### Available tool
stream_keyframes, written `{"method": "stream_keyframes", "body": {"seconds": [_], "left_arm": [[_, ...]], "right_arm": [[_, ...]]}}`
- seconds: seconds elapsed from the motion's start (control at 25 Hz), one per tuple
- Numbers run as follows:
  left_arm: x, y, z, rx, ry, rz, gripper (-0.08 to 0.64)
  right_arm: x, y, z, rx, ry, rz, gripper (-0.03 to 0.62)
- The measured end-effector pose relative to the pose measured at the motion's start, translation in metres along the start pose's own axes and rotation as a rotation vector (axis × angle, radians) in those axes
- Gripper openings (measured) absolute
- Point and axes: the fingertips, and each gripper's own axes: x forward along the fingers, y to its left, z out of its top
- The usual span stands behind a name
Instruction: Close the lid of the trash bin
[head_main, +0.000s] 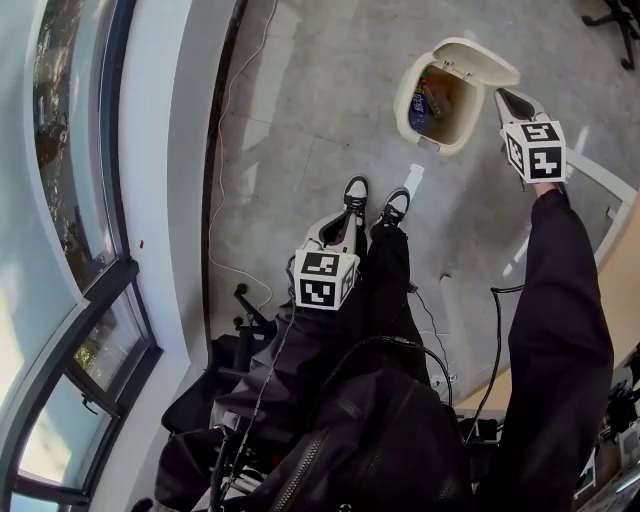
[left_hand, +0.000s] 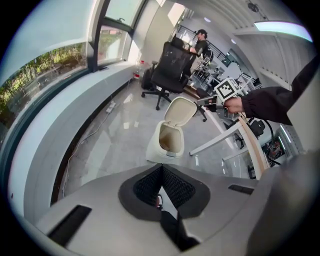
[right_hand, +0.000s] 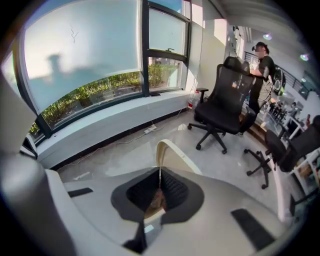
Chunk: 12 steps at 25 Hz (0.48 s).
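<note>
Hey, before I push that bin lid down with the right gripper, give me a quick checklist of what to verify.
1. Lid closed: not ok, it stands open above the trash bin.
2. Right gripper ready to push: ok, jaws together, nothing held.
3. Right gripper touching the lid: cannot tell; it is close beside it.
4. Rubbish below the rim: ok, nothing pokes out.
5. Left gripper out of the way: ok, near the person's legs, jaws together.

A pale grey polished floor (head_main: 330, 120) is lit by daylight. Ahead of the right gripper (right_hand: 160, 172) a black mesh swivel chair (right_hand: 227, 92) is parked; left of that gripper a curved band of glass windows (right_hand: 85, 65) is seen.
</note>
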Motion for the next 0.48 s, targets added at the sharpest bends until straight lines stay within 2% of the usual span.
{"method": "stream_keyframes", "body": {"seconds": [0.48], "left_arm": [[0.002,0.010,-0.015,-0.029,0.025,0.006,0.002]], "right_arm": [[0.035,-0.035,0.019,-0.133,0.061,-0.049,0.014]]}}
